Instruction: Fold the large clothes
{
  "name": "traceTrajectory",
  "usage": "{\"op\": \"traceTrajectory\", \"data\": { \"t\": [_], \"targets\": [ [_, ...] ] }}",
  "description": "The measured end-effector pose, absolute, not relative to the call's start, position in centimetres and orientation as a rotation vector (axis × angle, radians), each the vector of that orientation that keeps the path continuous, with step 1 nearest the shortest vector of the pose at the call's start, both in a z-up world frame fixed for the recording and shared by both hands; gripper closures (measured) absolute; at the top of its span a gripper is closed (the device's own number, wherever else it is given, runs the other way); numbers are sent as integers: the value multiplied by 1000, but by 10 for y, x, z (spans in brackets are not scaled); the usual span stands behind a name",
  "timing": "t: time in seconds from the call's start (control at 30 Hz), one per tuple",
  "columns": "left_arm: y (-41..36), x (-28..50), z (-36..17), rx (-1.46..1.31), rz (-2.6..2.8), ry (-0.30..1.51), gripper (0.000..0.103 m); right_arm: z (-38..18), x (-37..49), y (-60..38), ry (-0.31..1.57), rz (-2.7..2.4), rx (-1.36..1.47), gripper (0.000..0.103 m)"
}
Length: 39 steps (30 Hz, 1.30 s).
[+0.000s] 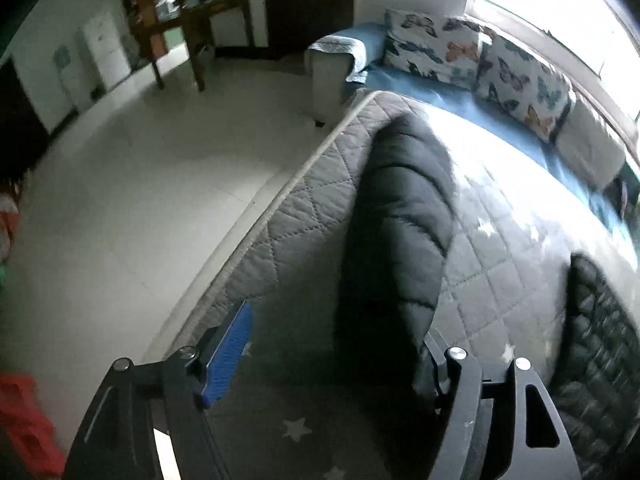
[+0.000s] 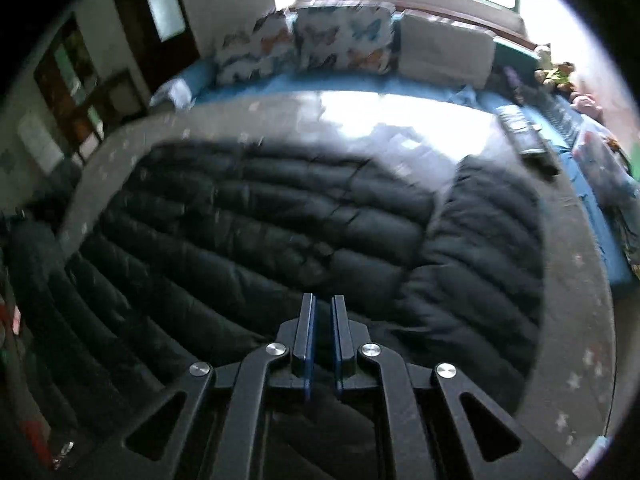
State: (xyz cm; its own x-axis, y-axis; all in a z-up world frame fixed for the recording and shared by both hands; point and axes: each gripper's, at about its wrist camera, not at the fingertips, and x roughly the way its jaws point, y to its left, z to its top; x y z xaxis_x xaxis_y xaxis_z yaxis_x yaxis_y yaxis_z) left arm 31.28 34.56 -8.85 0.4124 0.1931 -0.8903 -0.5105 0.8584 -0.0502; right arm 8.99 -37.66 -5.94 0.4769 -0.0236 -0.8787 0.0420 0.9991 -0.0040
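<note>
From the left wrist we see our left gripper (image 1: 332, 352) with its fingers spread wide. A long puffy part of the black jacket (image 1: 396, 232), probably a sleeve, runs away from us along the grey quilted mattress (image 1: 288, 216), its near end between the fingers and against the right one; nothing is pinched. More of the jacket lies at the far right. Beyond are the pale floor (image 1: 140, 184) and a couch with butterfly cushions (image 1: 432, 44).

From the right wrist we see our right gripper (image 2: 321, 312) hanging over the jacket's body (image 2: 260, 216), its fingers nearly pressed together with a thin gap and holding nothing. The jacket is spread flat over most of the mattress (image 2: 580, 300).

We judge the jacket light, soft, bulky and springy, with a slick shell likely to slip. We should pinch at a seam, cuff or hem and grip deep.
</note>
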Motion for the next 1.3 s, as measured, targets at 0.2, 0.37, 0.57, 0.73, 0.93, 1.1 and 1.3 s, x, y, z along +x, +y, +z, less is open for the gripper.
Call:
{"op": "traceTrajectory", "data": {
  "t": [0.2, 0.37, 0.57, 0.73, 0.93, 1.1, 1.3],
  "targets": [
    [384, 326, -95, -371, 559, 1003, 27, -92, 104, -378, 1179, -146, -91, 94],
    [379, 331, -69, -264, 530, 940, 29, -93, 93, -396, 1219, -247, -107, 99],
    [302, 344, -56, -218, 198, 964, 27, -101, 74, -421, 1290, -305, -82, 94],
    [203, 362, -72, -241, -130, 1067, 27, -84, 75, -431, 1197, -94, 264, 87],
    [132, 359, -108, -208, -277, 1171, 27, -92, 80, -427, 1202, -47, 262, 66],
    [102, 347, -139, -187, -295, 1229, 27, -99, 81, -427, 1209, -43, 268, 54],
    [79, 368, -169, -188, -286, 1294, 27, -106, 88, -411, 1209, 8, 233, 36]
  ]
}}
